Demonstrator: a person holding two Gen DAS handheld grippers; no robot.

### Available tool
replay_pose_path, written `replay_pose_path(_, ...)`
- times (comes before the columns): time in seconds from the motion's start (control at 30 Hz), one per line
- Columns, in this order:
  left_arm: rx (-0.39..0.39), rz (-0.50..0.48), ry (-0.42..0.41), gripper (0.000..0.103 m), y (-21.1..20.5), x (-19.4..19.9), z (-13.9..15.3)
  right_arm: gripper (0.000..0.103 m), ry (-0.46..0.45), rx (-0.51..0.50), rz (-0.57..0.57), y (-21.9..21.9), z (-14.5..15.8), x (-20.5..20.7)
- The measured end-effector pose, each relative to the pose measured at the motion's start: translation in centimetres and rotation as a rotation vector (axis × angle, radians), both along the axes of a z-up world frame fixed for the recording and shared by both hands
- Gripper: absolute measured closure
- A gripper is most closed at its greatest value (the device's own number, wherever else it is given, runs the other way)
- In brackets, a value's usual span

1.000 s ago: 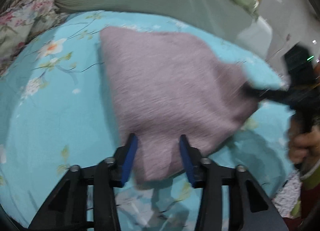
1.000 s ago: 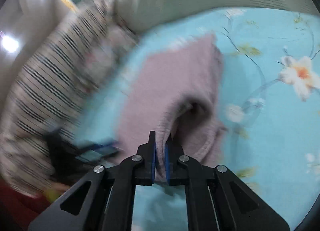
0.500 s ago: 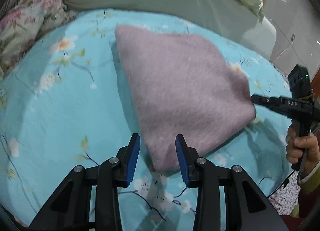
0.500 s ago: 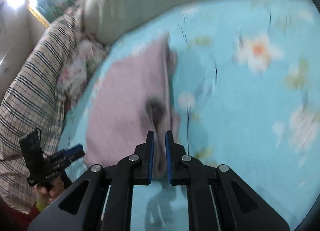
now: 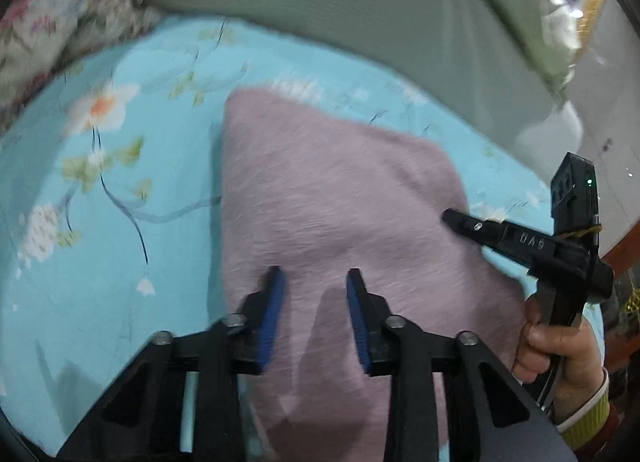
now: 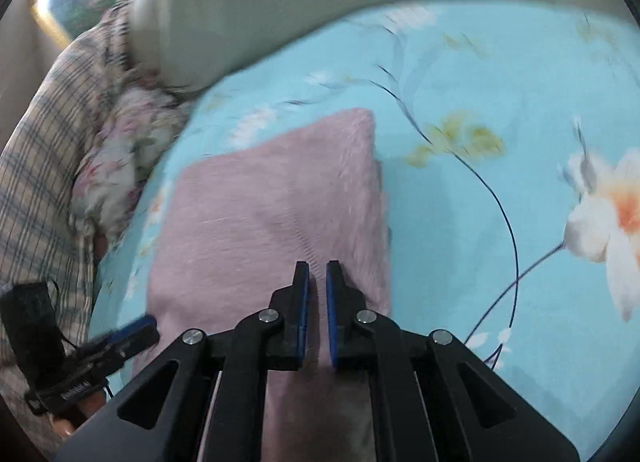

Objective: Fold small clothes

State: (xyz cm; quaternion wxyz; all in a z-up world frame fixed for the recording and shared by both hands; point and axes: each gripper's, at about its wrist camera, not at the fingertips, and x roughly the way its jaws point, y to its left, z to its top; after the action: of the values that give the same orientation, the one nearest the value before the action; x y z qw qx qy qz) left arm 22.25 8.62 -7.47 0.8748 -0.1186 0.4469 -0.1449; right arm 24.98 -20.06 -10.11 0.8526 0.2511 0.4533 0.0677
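Observation:
A folded mauve knit garment (image 5: 328,198) lies flat on a light blue floral bedsheet (image 5: 120,166). My left gripper (image 5: 314,282) is open, its blue-padded fingers just above the garment's near part. The right gripper shows in the left wrist view (image 5: 460,218) with its tips over the garment's right edge. In the right wrist view the garment (image 6: 256,206) lies ahead and my right gripper (image 6: 317,274) hovers over its near edge, jaws nearly closed with a narrow gap and nothing between them. The left gripper shows at lower left (image 6: 132,332).
A grey-green cushion (image 5: 360,10) runs along the back of the bed. A floral pillow (image 5: 60,22) and a plaid blanket (image 6: 36,166) lie at the left. The sheet (image 6: 500,110) spreads right of the garment.
The right gripper has let go of the garment fold it held and the garment now lies flat. Both grippers have moved in over the garment's near edge.

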Motion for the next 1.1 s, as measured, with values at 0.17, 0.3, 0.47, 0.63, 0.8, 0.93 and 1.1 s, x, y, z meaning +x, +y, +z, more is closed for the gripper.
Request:
replay_pose_path(0.17, 0.036, -0.024, -0.023, 0.084, -0.1, 0.1, -0.7, 0.103, -0.027, 0.073, -0.031, -1.2, -1.1, -0.1)
replay_pose_path(0.3, 0.051, -0.029, -0.027, 0.084, -0.2, 0.1, -0.7, 0.103, -0.022, 0.06, -0.023, -1.1, -0.6, -0.4)
replay_pose_path(0.47, 0.009, -0.017, -0.012, 0.086, 0.5, -0.5, -0.2, 0.103, 0.001, -0.009, -0.012, 0.0, 0.5, -0.4)
replay_pose_path(0.63, -0.042, -0.022, -0.039, 0.086, 1.2, -3.1, 1.5, 0.099, -0.04, -0.045, 0.032, 1.5, 3.3, -0.6)
replay_pose_path(0.8, -0.064, -0.079, -0.062, 0.086, 0.7, -6.3, 2.4, 0.099, -0.072, -0.016, 0.077, 2.3, 5.3, -2.1)
replay_pose_path(0.93, -0.076, -0.122, -0.044, 0.086, 0.3, -7.9, 1.5, 0.099, -0.053, -0.053, 0.084, 2.8, 5.2, -5.1)
replay_pose_path(1.1, -0.052, -0.116, 0.013, 0.086, 0.3, -8.0, -0.6, 0.1, -0.014, -0.001, 0.042, 0.9, 3.0, -6.4)
